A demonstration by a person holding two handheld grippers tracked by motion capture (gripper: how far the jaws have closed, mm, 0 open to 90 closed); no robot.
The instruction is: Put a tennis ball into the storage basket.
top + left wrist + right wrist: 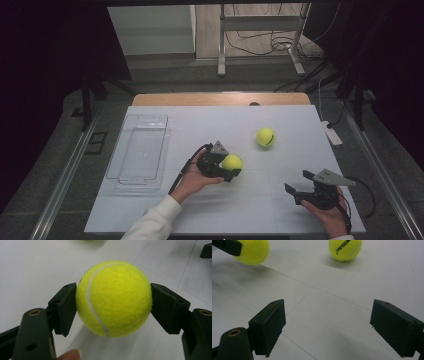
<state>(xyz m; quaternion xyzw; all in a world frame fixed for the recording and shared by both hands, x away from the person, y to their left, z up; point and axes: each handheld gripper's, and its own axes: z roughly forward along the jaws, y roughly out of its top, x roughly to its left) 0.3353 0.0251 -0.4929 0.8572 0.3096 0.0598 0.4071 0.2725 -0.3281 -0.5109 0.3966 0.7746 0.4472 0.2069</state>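
So, high view first: left gripper (pixel 231 169) sits mid-table w/ a ball (pixel 232 162) clamped between its jaws, the person's left hand (pixel 192 181) coming in from bottom. Whether the ball is just off the surface or resting on it I can't tell from this angle. A second ball (pixel 265 137) lies free farther back and to the right, well apart from the held one. A clear tray (pixel 140 150) sits at the left side of the table (pixel 250 210), nothing in it — probably where the balls go, which would explain why the left gripper, nearer the tray, does the carrying. Right gripper (pixel 300 186) rests low at the near right, jaws spread, nothing between them; looks parked.

Left gripper view: ball (pixel 113 298) is squeezed across its widest part, one pad (pixel 63 308) on each side, touching the felt — a centred grip so it can't roll out. A ball has no long axis; its white seam runs roughly top to bottom, curving down the left half. A fingertip (pixel 71 355) shows at the bottom edge.

Right gripper view: pads (pixel 269 326) stand wide apart over bare table, gripping nothing. Held ball (pixel 253 251) shows at top left, the free ball (pixel 345 248) at top centre w/ its printed logo facing this way.
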